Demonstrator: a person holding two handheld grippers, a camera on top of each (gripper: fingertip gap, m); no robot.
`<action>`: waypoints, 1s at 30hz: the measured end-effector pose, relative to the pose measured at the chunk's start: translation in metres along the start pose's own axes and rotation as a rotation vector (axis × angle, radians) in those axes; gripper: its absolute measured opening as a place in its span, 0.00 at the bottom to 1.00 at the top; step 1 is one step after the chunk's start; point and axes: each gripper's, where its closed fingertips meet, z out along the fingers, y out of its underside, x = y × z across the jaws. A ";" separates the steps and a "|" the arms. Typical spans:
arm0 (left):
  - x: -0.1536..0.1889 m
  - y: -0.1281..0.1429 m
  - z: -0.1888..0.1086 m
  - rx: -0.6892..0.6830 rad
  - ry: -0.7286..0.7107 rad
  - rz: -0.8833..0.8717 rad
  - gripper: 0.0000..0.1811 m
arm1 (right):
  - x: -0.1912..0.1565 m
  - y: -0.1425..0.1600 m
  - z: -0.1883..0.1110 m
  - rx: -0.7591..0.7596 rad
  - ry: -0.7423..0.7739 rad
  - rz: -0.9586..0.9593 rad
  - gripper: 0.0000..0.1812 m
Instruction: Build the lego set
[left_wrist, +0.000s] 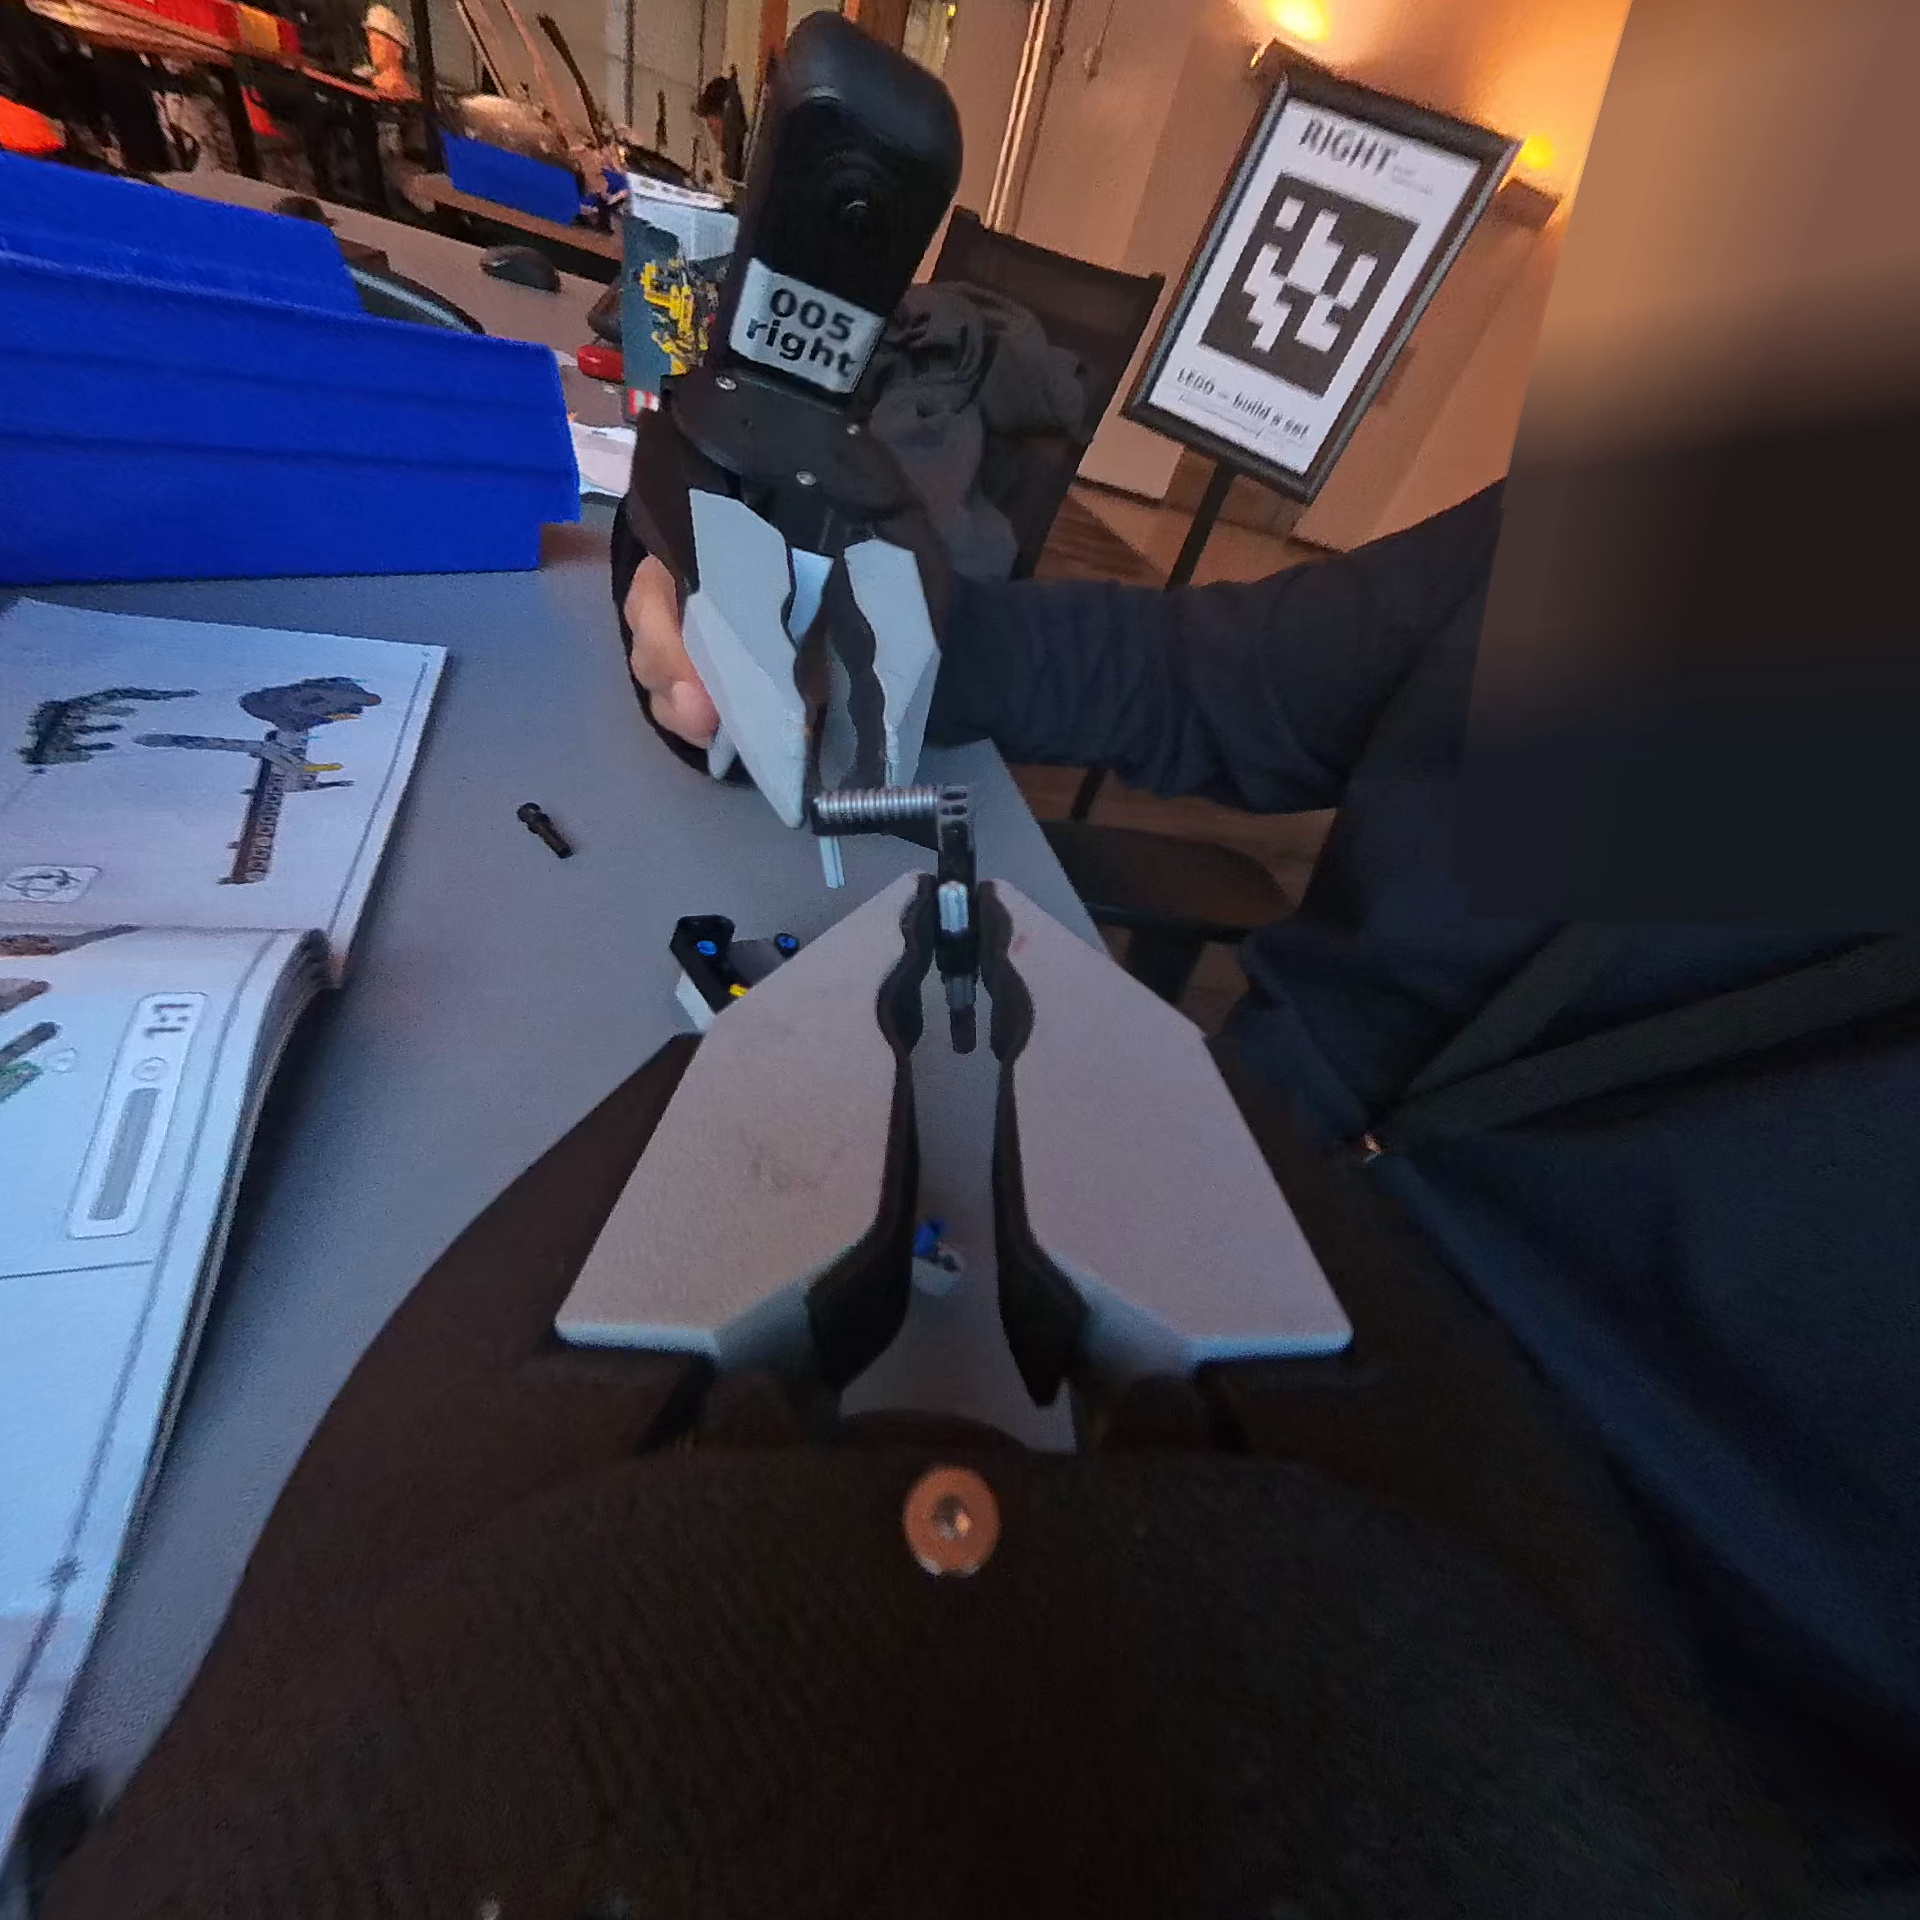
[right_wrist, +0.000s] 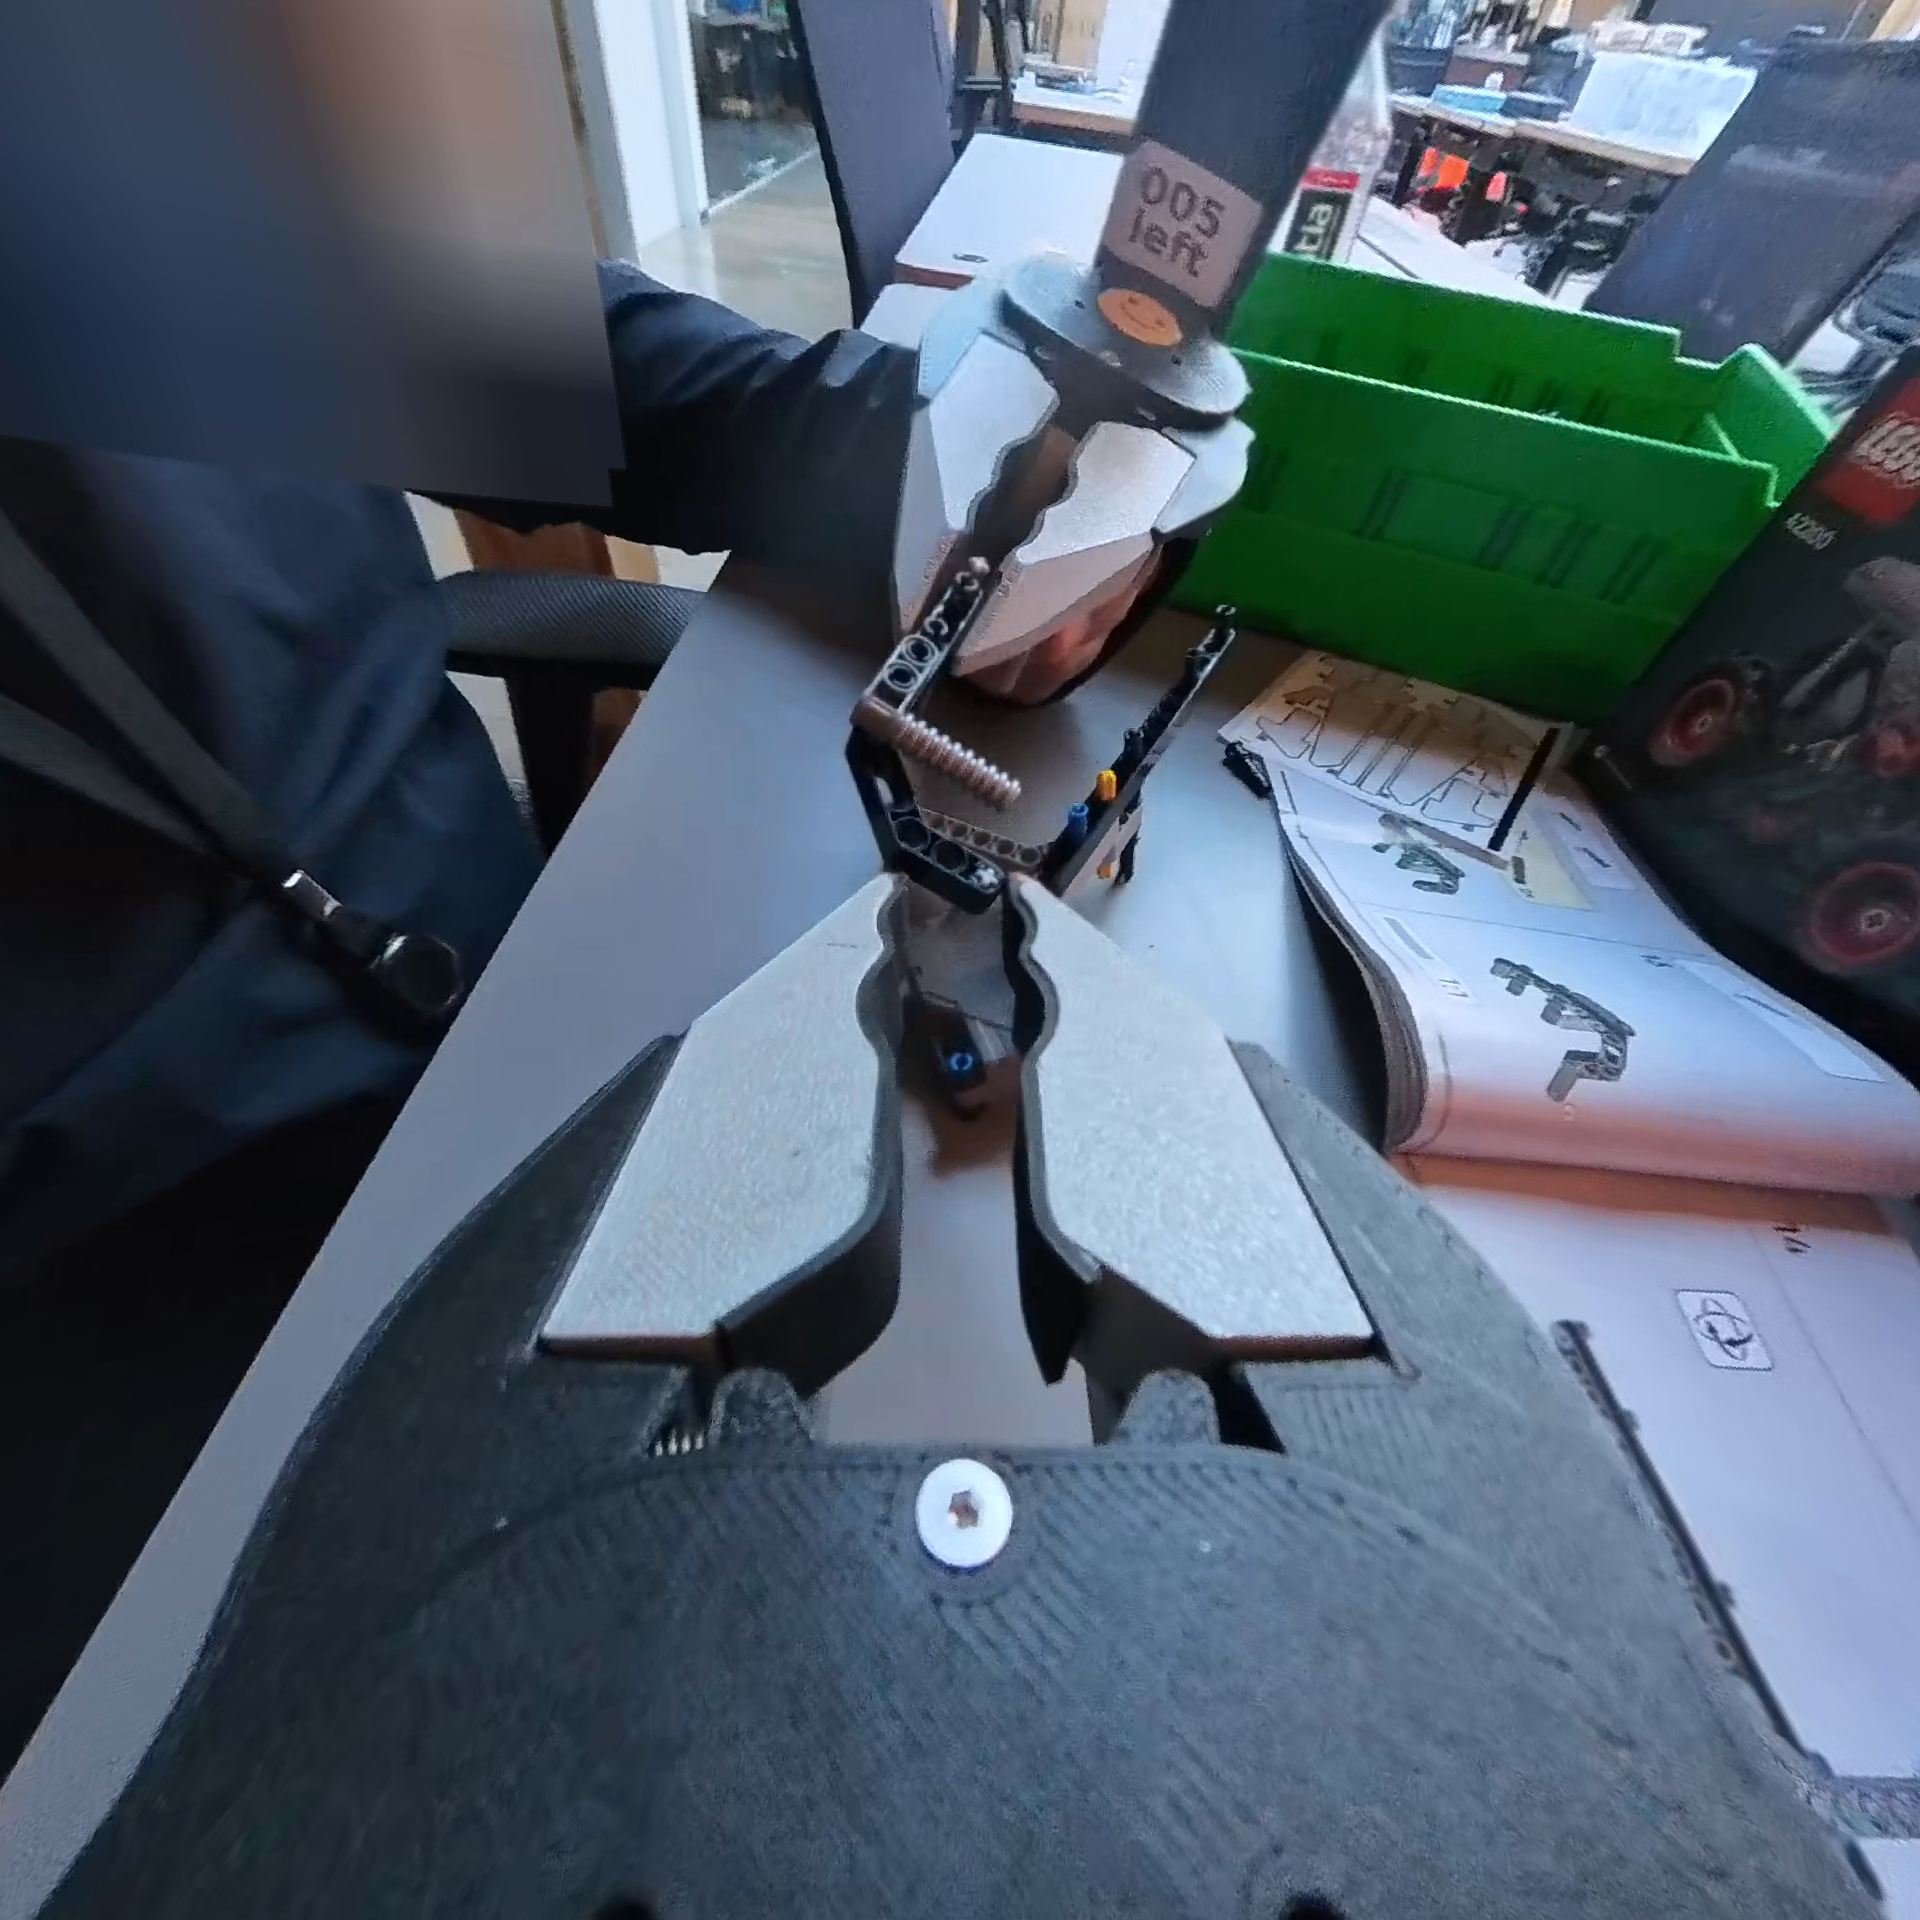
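Left gripper (left_wrist: 953, 914) clamped on black Technic beam assembly (left_wrist: 954, 935); right gripper (right_wrist: 951, 894), at twelve o'clock, pinched its far end beside the worm gear (right_wrist: 951, 753).

Grey table (left_wrist: 499, 1039), matte top, edge running off at 1 o'clock in the left wrist view. Open instruction booklet (left_wrist: 197, 769) lies flat at 9 o'clock, pages curling at the fold. Small black pin (left_wrist: 544, 829) loose on the top at 11 o'clock of centre. Black partial lego assembly (left_wrist: 717, 961) with blue pins sits near centre. Blue bins (left_wrist: 260, 416) at 10 o'clock. Right wrist view: green bin (right_wrist: 1475, 488) at 1 o'clock, lego box (right_wrist: 1808, 727) at 3 o'clock.
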 end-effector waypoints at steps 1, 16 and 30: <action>0.000 0.000 0.000 0.006 0.010 -0.023 0.02 | 0.000 0.000 0.000 0.001 -0.007 0.006 0.07; 0.008 -0.010 -0.004 0.101 0.101 -0.101 0.02 | -0.001 -0.003 -0.005 0.016 -0.008 0.010 0.10; 0.015 -0.005 0.004 0.050 0.063 0.038 0.02 | -0.015 0.005 0.003 -0.043 -0.035 -0.059 0.01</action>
